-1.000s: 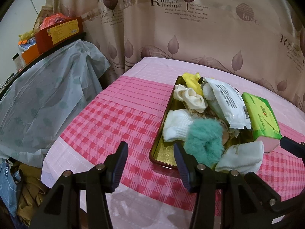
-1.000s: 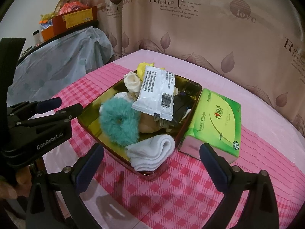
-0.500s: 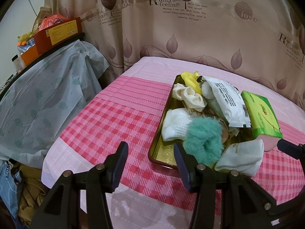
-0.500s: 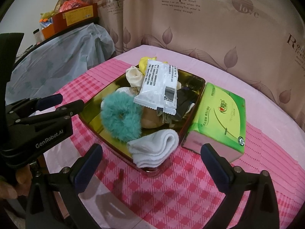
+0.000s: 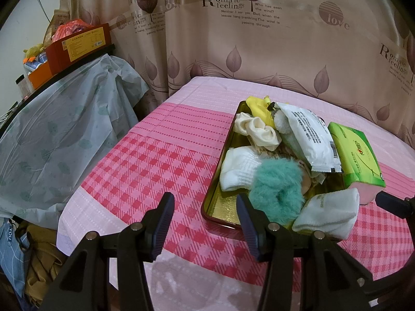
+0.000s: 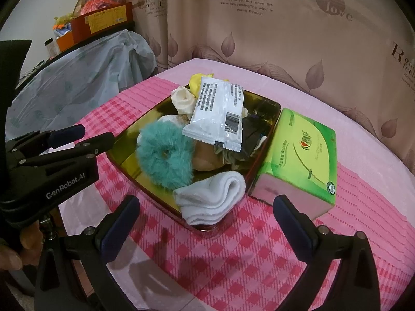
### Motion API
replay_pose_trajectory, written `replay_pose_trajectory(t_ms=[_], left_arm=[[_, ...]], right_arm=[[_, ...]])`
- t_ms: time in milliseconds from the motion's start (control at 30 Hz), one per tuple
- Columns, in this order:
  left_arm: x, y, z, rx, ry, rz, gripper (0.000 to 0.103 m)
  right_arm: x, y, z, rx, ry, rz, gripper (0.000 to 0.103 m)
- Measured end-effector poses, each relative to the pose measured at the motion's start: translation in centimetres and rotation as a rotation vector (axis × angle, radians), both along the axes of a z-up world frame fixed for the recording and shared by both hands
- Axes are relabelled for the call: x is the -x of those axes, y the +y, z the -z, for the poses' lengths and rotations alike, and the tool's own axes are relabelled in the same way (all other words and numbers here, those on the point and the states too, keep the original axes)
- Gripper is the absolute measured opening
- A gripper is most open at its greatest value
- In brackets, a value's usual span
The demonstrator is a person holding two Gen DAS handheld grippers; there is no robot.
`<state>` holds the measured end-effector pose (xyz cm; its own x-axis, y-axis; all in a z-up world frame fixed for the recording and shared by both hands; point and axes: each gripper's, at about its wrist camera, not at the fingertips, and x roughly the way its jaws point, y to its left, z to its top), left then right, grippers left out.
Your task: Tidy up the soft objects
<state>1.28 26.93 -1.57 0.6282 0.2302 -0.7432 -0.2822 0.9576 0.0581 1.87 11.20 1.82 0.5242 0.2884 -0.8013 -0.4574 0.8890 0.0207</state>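
Note:
A gold tin tray (image 5: 220, 208) (image 6: 122, 155) on the pink checked tablecloth holds soft things: a teal fluffy scrunchie (image 5: 277, 191) (image 6: 166, 155), folded white socks (image 5: 329, 213) (image 6: 212, 194) (image 5: 238, 171), a cream scrunchie (image 5: 256, 129) (image 6: 182, 98), a yellow cloth (image 5: 259, 106) and a white wipes packet (image 5: 308, 137) (image 6: 220, 114). A green tissue pack (image 5: 355, 155) (image 6: 301, 155) lies against the tray's right side. My left gripper (image 5: 205, 223) is open just short of the tray's near-left corner. My right gripper (image 6: 207, 228) is open wide before the folded sock. Both are empty.
A shelf draped in a pale plastic sheet (image 5: 59, 134) stands left of the table, with orange boxes (image 5: 77, 46) on top. A leaf-print curtain (image 5: 259, 39) hangs behind. The table edge runs close under both grippers. A hand (image 6: 10, 254) holds the left gripper.
Both grippers have crept slightly closer to the tray; the right one has shifted so the tray and tissue pack look larger. Nothing was taken hold of.

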Motion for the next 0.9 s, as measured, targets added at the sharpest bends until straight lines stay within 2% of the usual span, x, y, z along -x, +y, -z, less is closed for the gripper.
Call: replay_pose_trajectory(t_ms=[900], left_arm=[[0.01,-0.22,0.05,-0.007,0.0,0.001,0.051]], right_arm=[[0.18,0.03,0.82,0.001,0.025,-0.002,0.102]])
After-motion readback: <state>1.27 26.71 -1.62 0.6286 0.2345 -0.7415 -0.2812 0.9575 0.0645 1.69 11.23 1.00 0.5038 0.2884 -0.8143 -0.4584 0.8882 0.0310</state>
